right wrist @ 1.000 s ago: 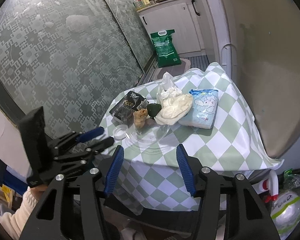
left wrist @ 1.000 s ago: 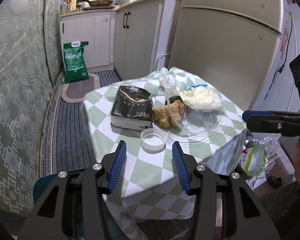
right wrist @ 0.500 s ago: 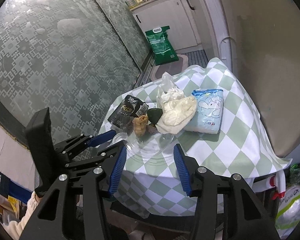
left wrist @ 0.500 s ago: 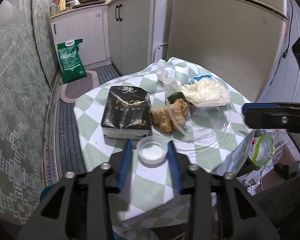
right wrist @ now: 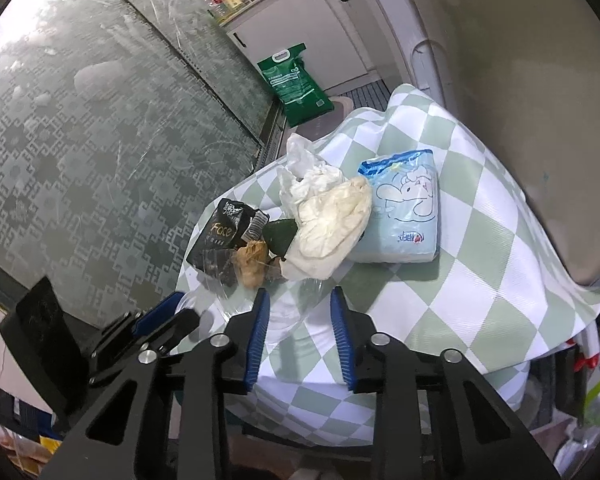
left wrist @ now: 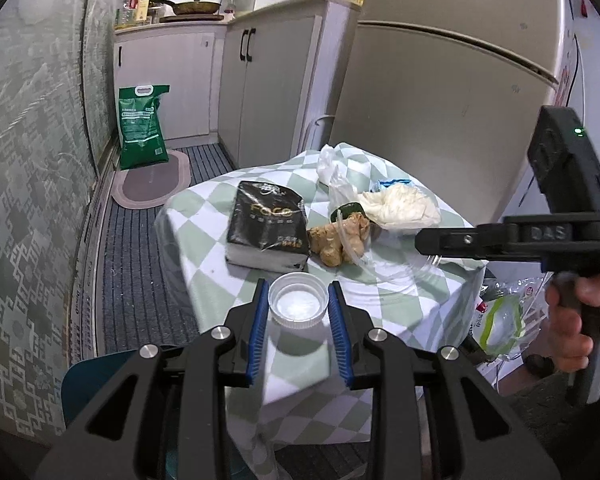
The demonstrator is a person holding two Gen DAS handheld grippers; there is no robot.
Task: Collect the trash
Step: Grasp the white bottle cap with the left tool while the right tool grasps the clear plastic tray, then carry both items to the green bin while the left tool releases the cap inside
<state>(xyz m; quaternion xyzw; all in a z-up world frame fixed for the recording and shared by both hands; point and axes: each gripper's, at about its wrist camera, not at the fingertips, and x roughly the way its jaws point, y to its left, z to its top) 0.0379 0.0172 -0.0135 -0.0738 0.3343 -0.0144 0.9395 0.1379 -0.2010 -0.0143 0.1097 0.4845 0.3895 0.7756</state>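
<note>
Two tools are seen above a worktop [left wrist: 204, 220] covered with a checked cloth. The left tool [left wrist: 298, 304], at lower centre of its frame, is clenched on a small round plastic cup [left wrist: 298, 301], both blue pads touching its rim. The jaws of the right tool [right wrist: 300, 328] are closing around the edge of a clear plastic sheet [right wrist: 300, 300]; contact cannot be told. Further up lie a black pack [left wrist: 266, 226], ginger [left wrist: 336, 236], a crumpled white bag [right wrist: 332, 224] and a blue pack [right wrist: 406, 216].

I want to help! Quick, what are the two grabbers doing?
Left gripper: shut on the small cup.
Right gripper: closing over the clear tray; grip cannot be told.
</note>
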